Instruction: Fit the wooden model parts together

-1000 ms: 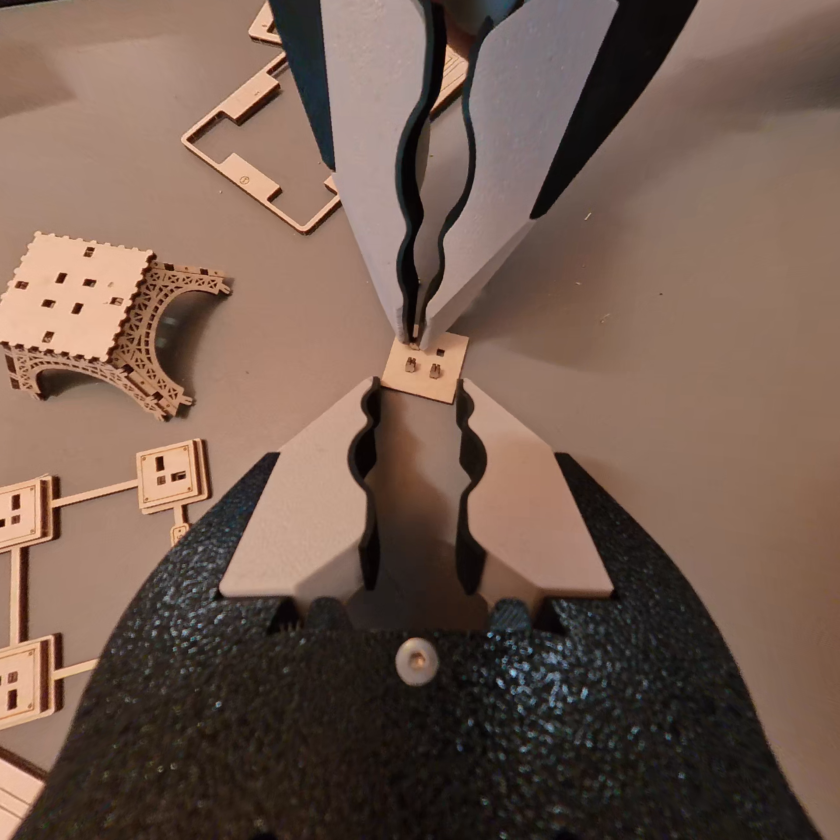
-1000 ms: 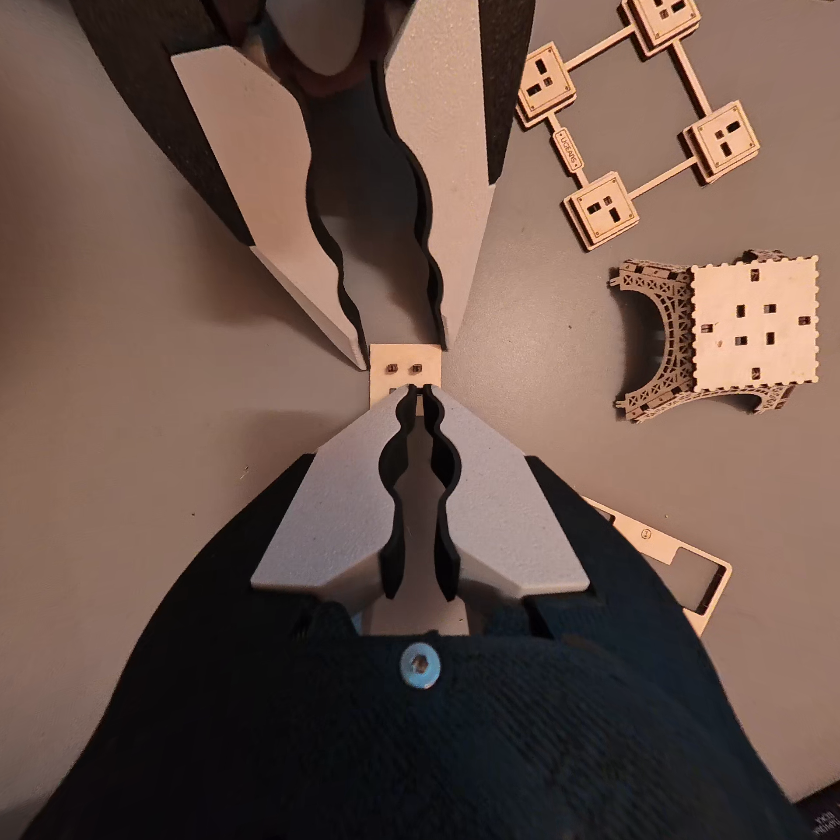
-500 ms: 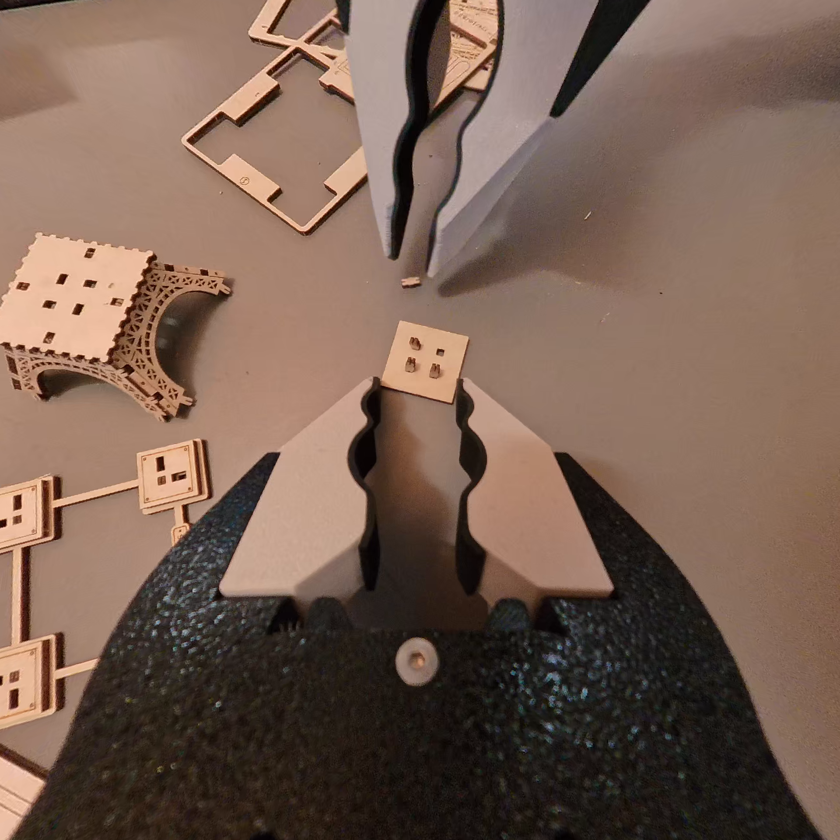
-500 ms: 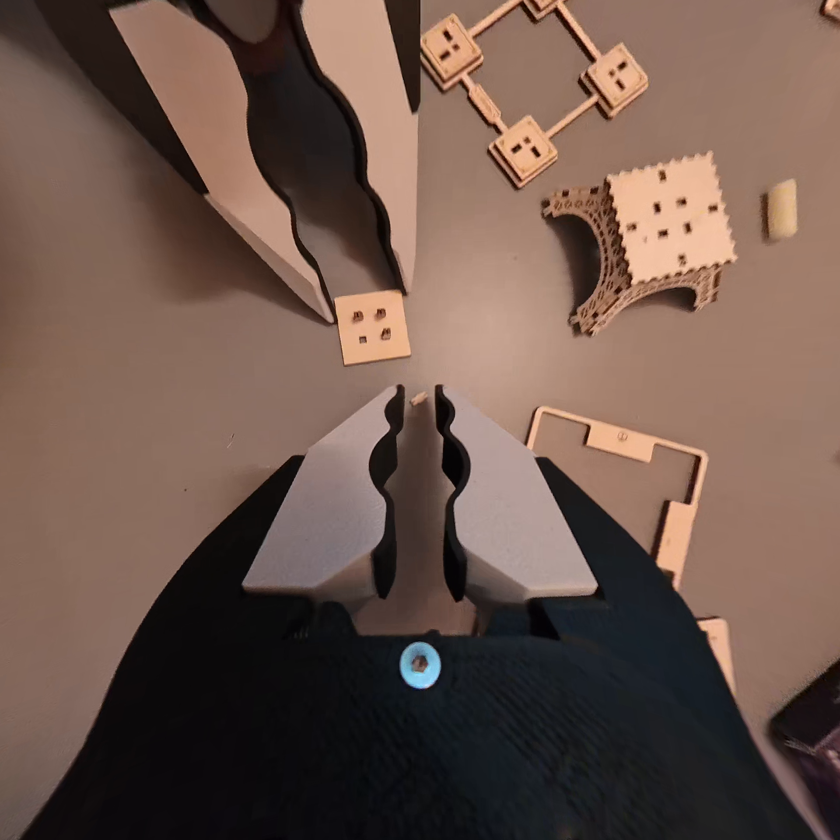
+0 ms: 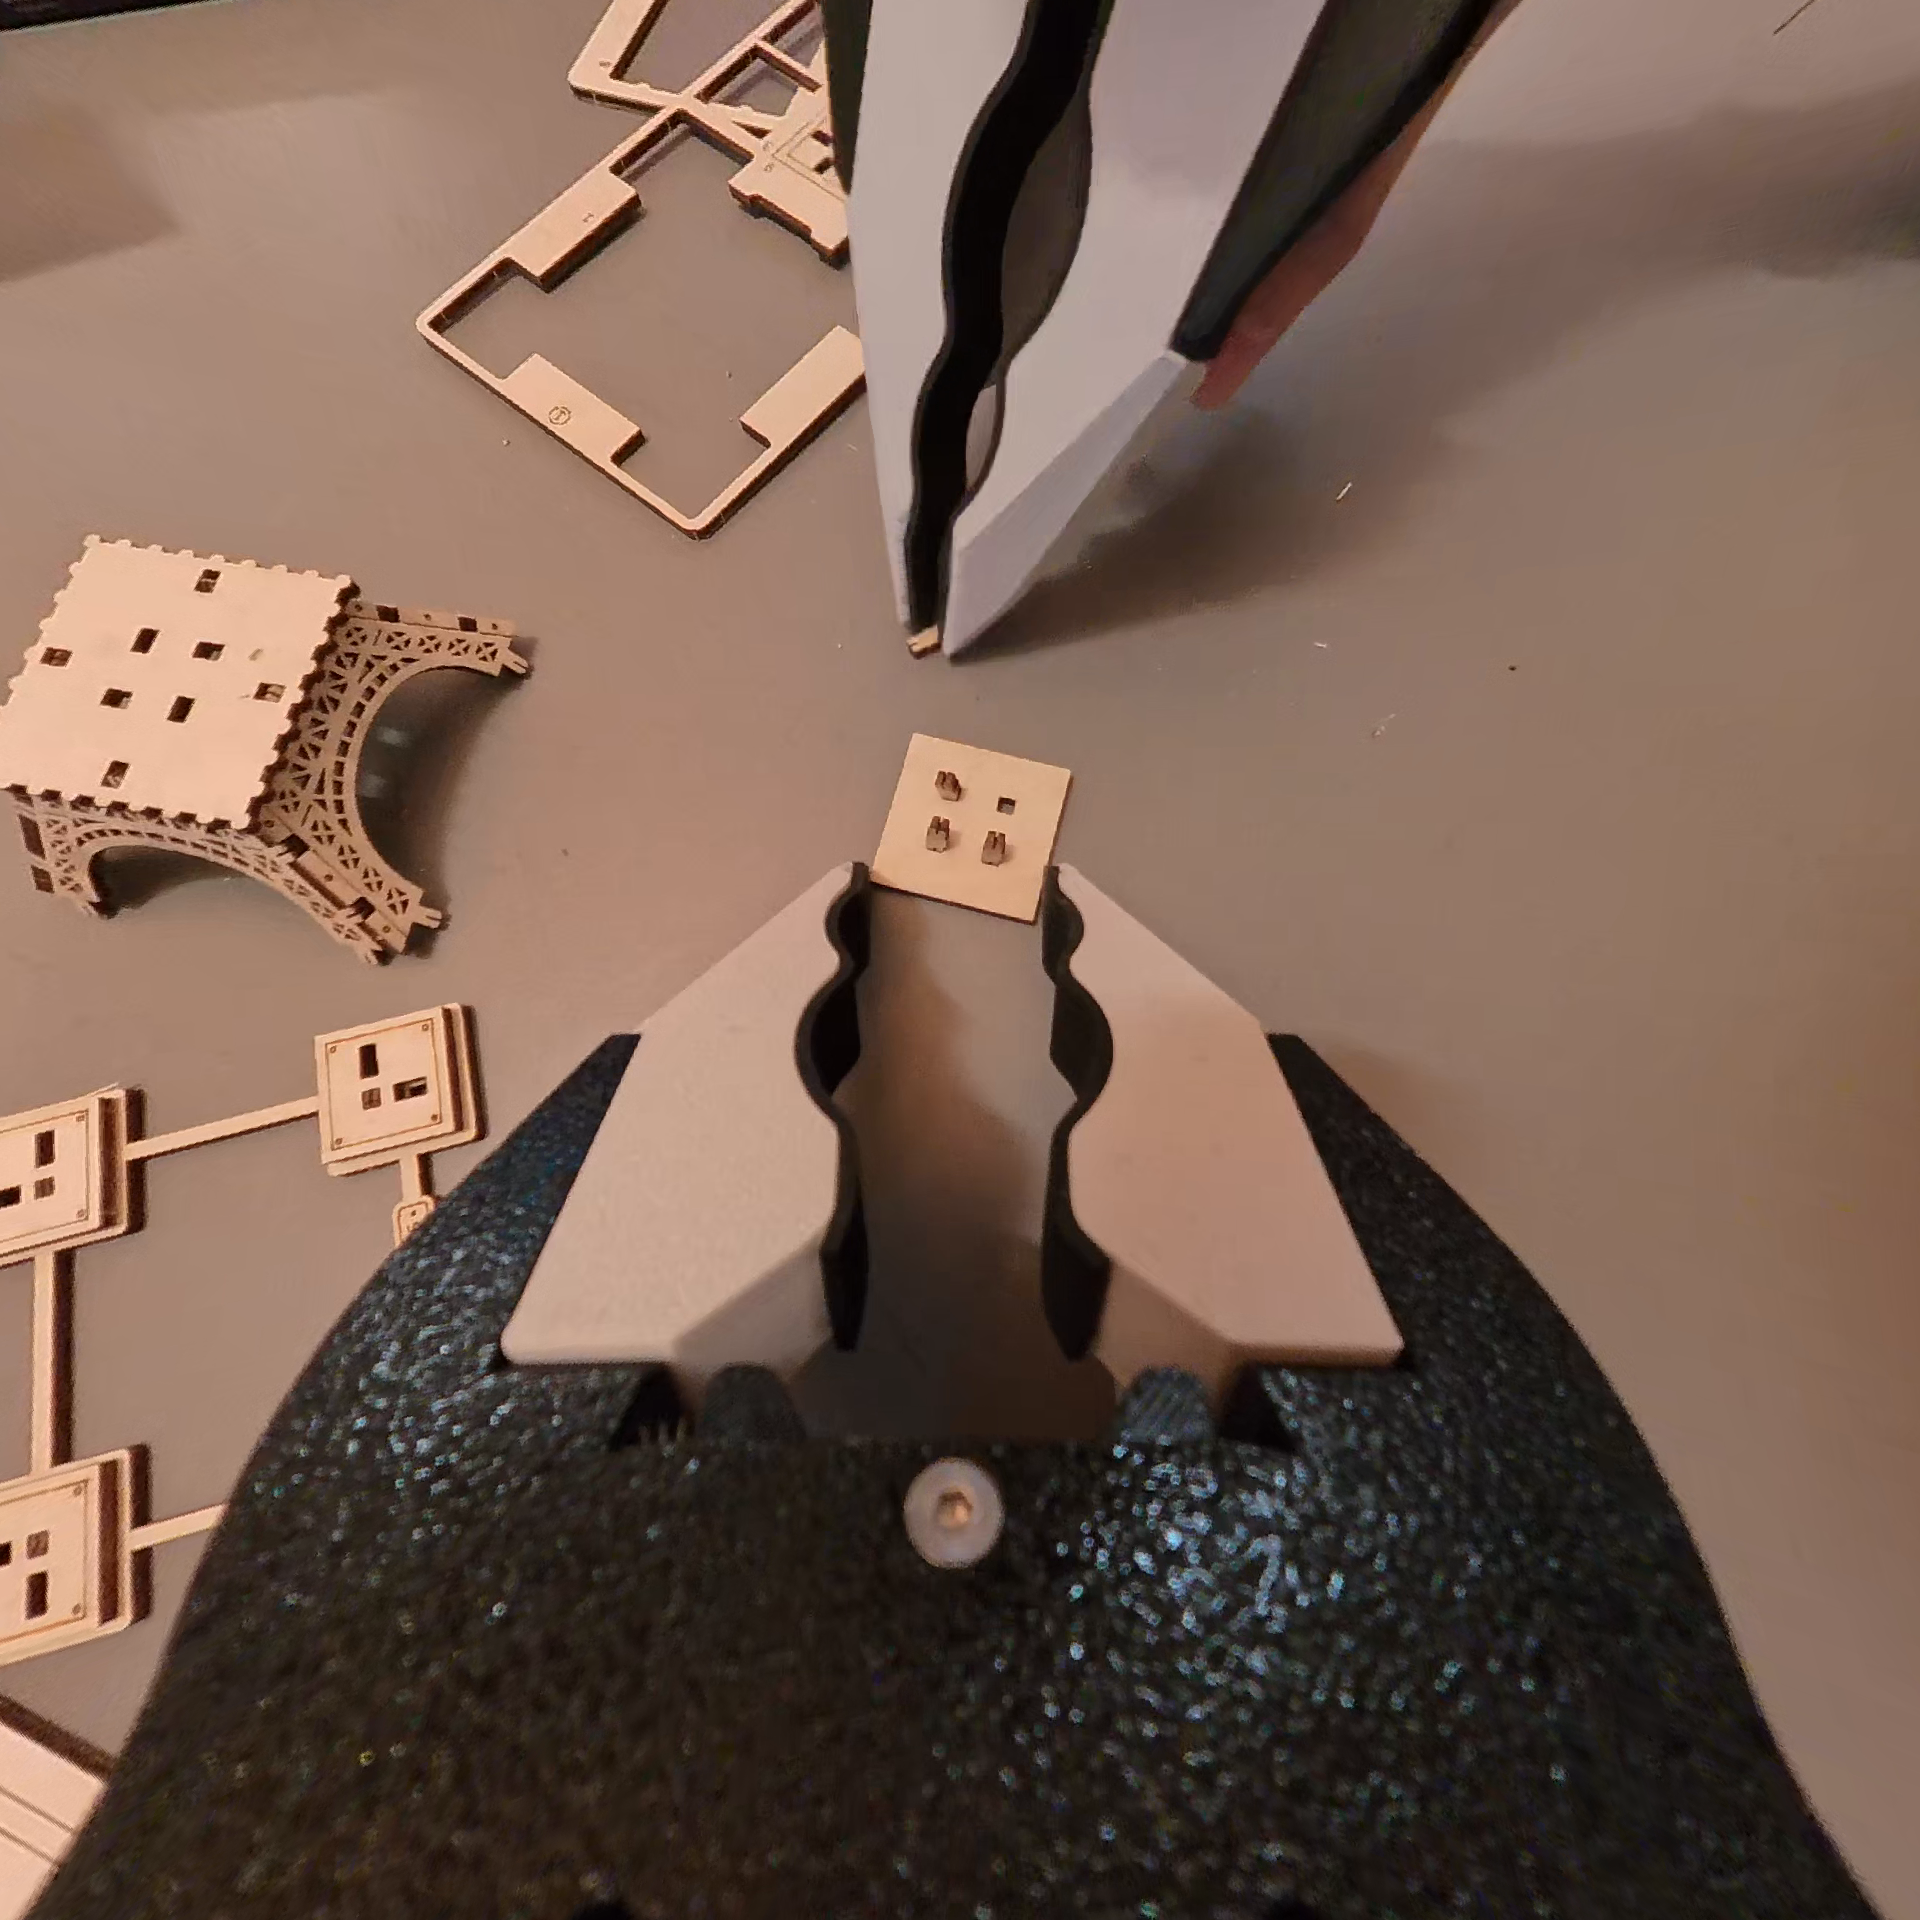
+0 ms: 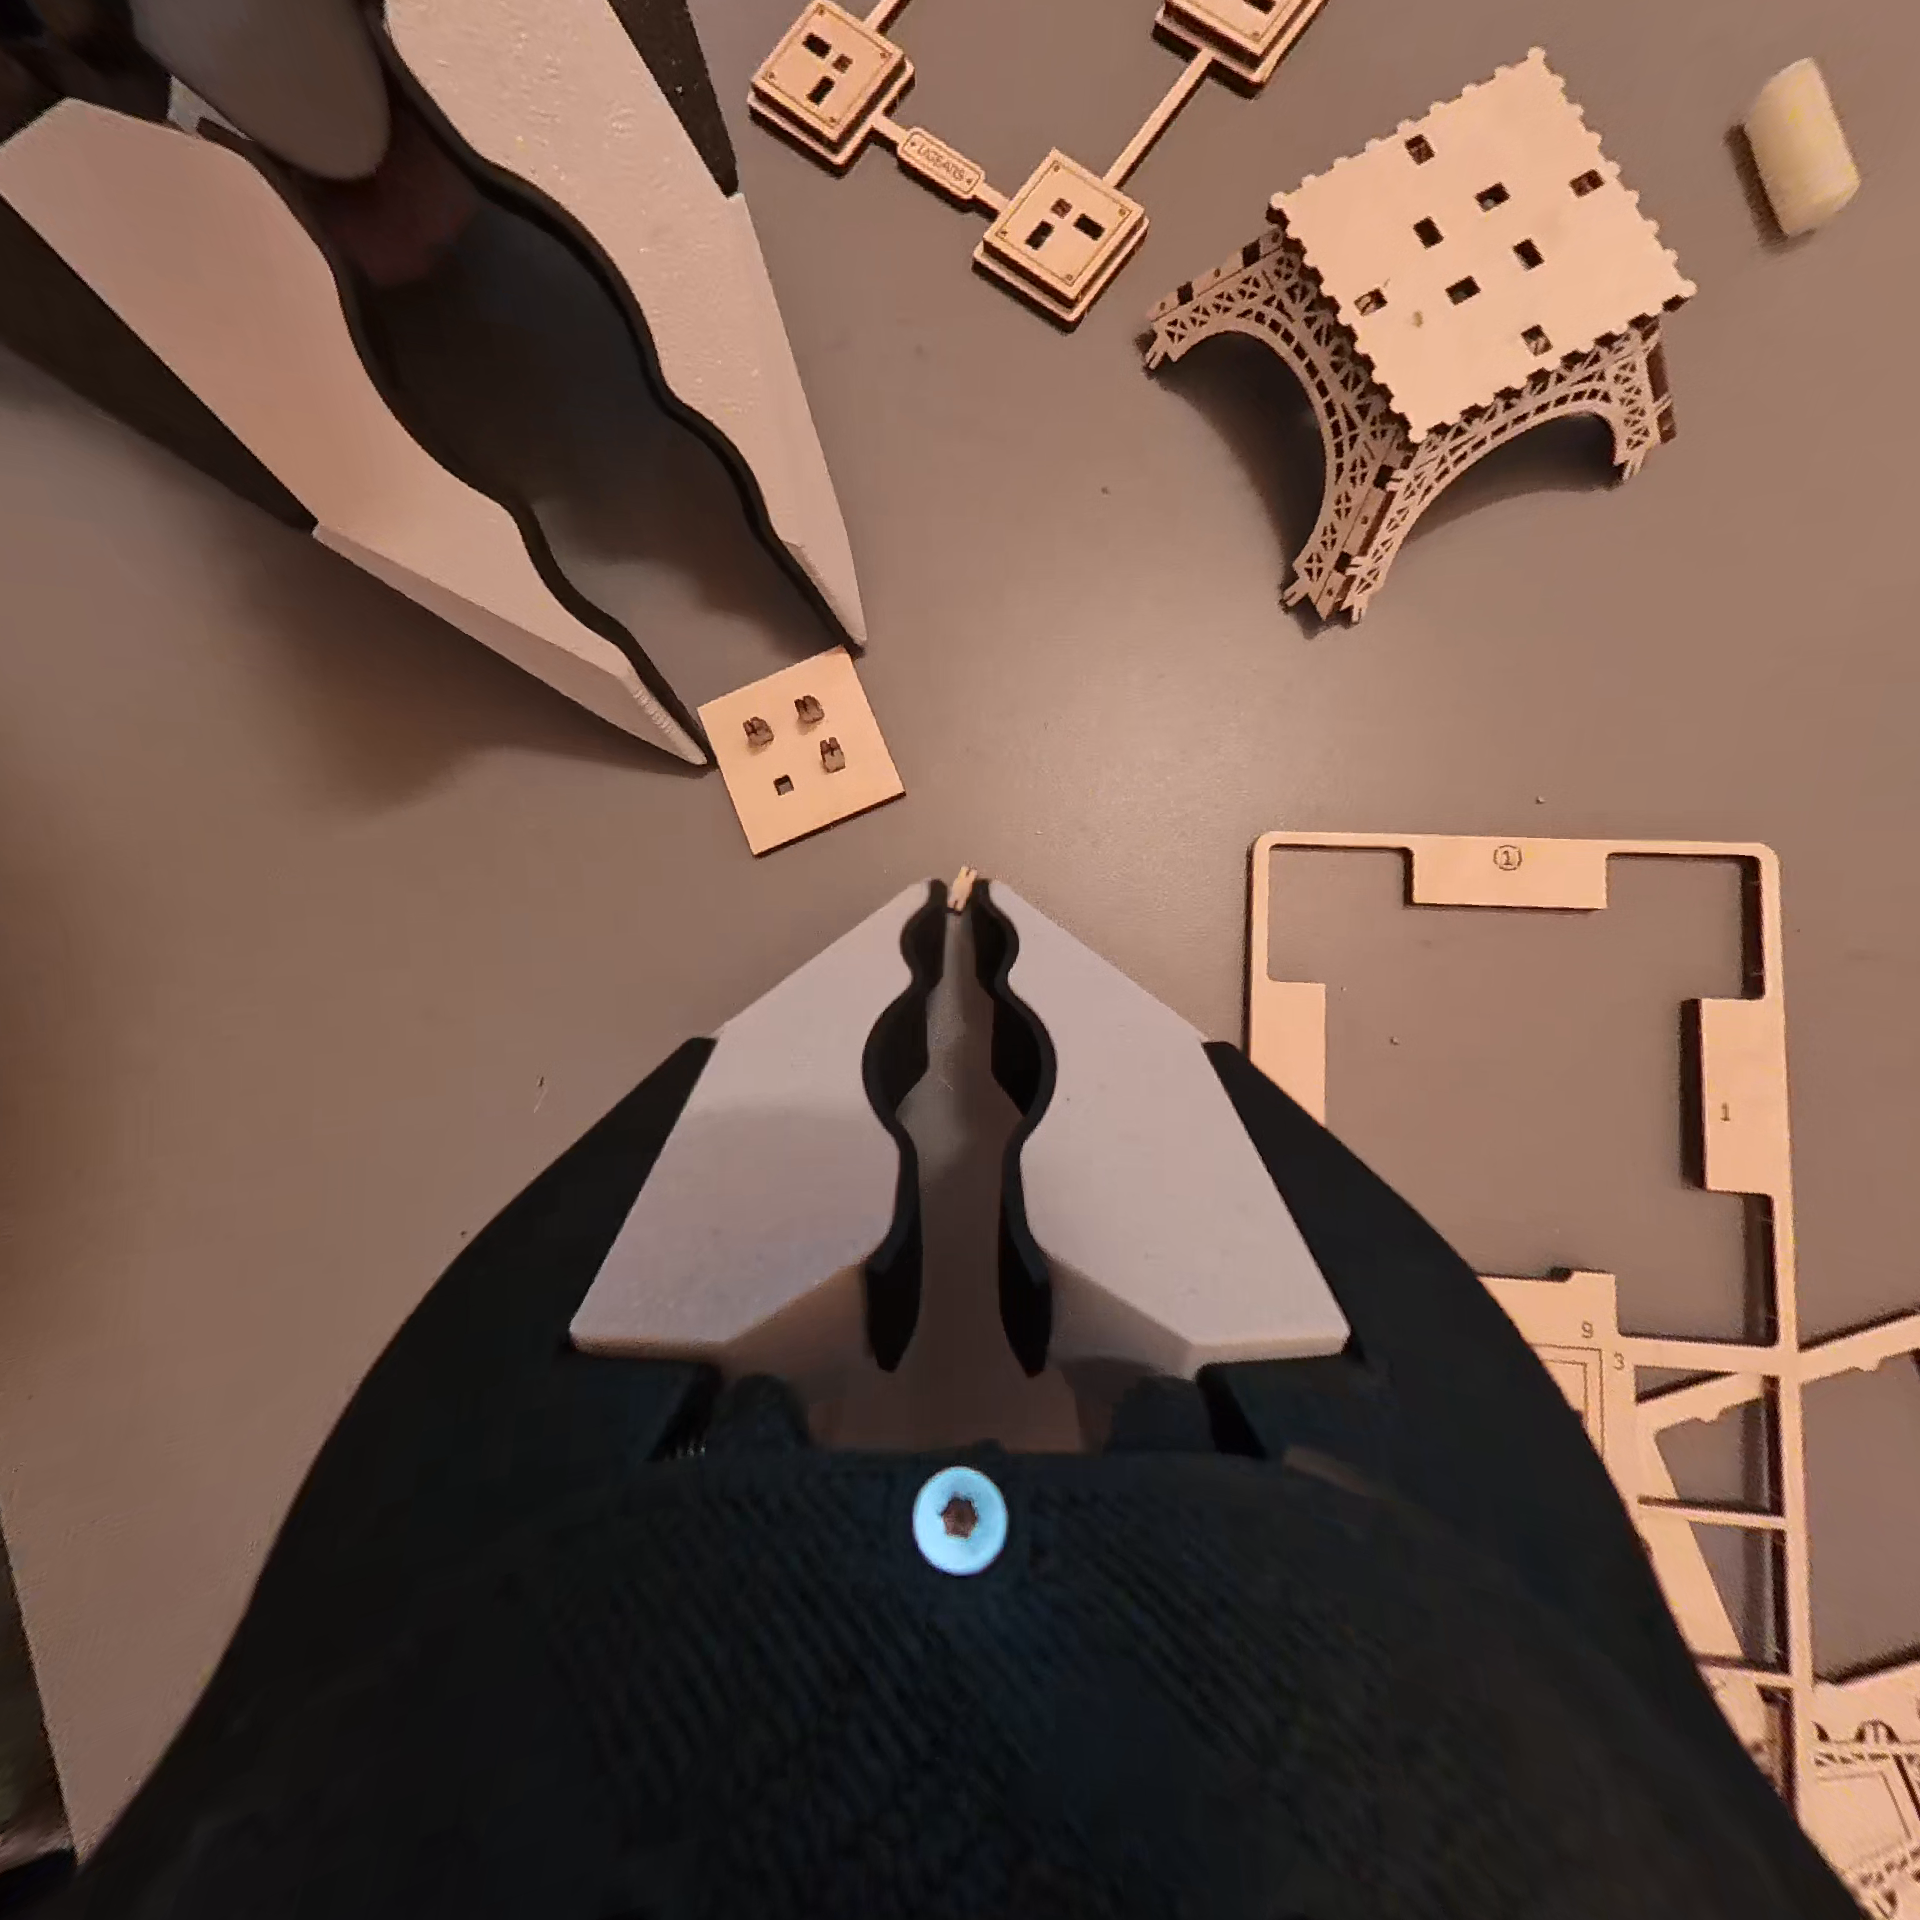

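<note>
A small square wooden plate (image 5: pixel 971 831) lies flat on the grey table, with three tiny pegs standing in it and one hole empty. My left gripper (image 5: pixel 954 881) is open, its two fingertips flanking the plate's near edge. It also shows in the right wrist view (image 6: pixel 777 698), against the plate (image 6: pixel 800 771). My right gripper (image 6: pixel 964 899) is shut on a tiny wooden peg (image 6: pixel 966 889), low over the table, a short way from the plate. In the left wrist view the right gripper (image 5: pixel 930 639) stands beyond the plate with the peg (image 5: pixel 918 643) at its tips.
An assembled arched tower base (image 5: pixel 208 748) (image 6: pixel 1455 343) stands on the table. A frame of four linked square pads (image 6: pixel 1060 229) (image 5: pixel 395 1091) lies beside it. Emptied wooden part sheets (image 6: pixel 1507 883) (image 5: pixel 582 395) lie flat. A pale small block (image 6: pixel 1797 145) lies at the far right. There is about 5 cm between the tips of the two grippers. Both grippers' tips are roughly 20 cm from the pale small block (image 6: pixel 1797 145).
My right gripper drew back from the plate, and the peg lay loose on the table half a second ago. It is now shut on that peg. The left gripper has stayed put.
</note>
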Demonstrator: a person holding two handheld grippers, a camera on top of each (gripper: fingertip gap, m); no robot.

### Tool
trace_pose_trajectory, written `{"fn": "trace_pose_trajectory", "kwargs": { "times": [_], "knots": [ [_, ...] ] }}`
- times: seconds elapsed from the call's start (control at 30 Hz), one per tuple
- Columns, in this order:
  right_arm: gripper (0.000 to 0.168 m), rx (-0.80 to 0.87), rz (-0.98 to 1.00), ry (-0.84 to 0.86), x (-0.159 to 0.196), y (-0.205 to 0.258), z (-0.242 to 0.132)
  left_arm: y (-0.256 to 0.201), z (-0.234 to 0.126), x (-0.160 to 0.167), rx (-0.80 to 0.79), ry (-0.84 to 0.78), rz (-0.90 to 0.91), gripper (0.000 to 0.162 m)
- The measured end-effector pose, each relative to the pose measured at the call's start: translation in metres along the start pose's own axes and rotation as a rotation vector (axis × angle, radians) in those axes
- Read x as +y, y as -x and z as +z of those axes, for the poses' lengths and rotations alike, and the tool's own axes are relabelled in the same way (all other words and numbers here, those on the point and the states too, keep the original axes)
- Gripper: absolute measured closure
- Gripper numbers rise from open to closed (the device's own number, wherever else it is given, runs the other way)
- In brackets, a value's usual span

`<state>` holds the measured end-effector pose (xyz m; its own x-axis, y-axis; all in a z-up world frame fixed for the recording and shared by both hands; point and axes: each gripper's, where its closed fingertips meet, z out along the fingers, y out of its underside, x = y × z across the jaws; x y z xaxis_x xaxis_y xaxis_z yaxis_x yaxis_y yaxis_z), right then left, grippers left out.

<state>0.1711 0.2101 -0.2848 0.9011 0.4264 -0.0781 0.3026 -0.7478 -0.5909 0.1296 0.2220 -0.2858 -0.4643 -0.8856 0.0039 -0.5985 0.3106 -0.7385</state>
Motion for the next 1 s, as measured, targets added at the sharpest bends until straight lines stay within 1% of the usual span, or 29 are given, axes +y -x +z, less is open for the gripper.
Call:
{"fn": "trace_pose_trajectory", "kwargs": {
  "times": [0.17, 0.23, 0.3, 0.37, 0.4, 0.47, 0.57, 0.63, 0.7, 0.83, 0.93, 1.0],
  "knots": [
    [0.167, 0.001, -0.034, 0.006, 0.002, 0.0, -0.002, -0.002, -0.001, 0.0, 0.006, -0.001, 0.011, 0.131],
    [0.167, -0.027, -0.084, -0.032, -0.001, 0.005, -0.007, -0.002, -0.005, -0.006, 0.002, -0.045, 0.041, 0.132],
    [0.167, -0.107, -0.096, -0.153, -0.016, 0.021, -0.019, -0.005, -0.015, -0.022, -0.005, -0.153, 0.084, 0.132],
    [0.167, -0.24, -0.126, -0.308, -0.034, 0.045, -0.036, -0.017, -0.028, -0.041, 0.037, -0.255, 0.13, 0.132],
    [0.167, -0.25, -0.158, -0.375, -0.042, 0.051, -0.044, -0.023, -0.034, -0.049, 0.052, -0.294, 0.155, 0.144],
    [0.167, -0.216, -0.255, -0.467, -0.052, 0.061, -0.058, -0.032, -0.045, -0.063, 0.063, -0.355, 0.192, 0.152],
    [0.167, -0.138, -0.339, -0.524, -0.059, 0.068, -0.069, -0.042, -0.057, -0.076, 0.077, -0.395, 0.208, 0.149],
    [0.167, -0.089, -0.349, -0.521, -0.058, 0.065, -0.071, -0.033, -0.059, -0.074, 0.003, -0.362, 0.233, 0.148],
    [0.167, -0.061, -0.337, -0.478, -0.05, 0.057, -0.068, -0.023, -0.059, -0.061, -0.042, -0.285, 0.255, 0.146],
    [0.167, -0.034, -0.293, -0.388, -0.027, 0.047, -0.056, -0.021, -0.057, -0.033, -0.005, -0.172, 0.205, 0.146],
    [0.167, 0.0, -0.277, -0.314, -0.009, 0.041, -0.049, -0.036, -0.055, -0.023, 0.037, -0.146, 0.183, 0.136],
    [0.167, -0.012, -0.264, -0.314, -0.003, 0.044, -0.047, -0.047, -0.05, -0.02, 0.052, -0.152, 0.206, 0.129]
  ]
}}
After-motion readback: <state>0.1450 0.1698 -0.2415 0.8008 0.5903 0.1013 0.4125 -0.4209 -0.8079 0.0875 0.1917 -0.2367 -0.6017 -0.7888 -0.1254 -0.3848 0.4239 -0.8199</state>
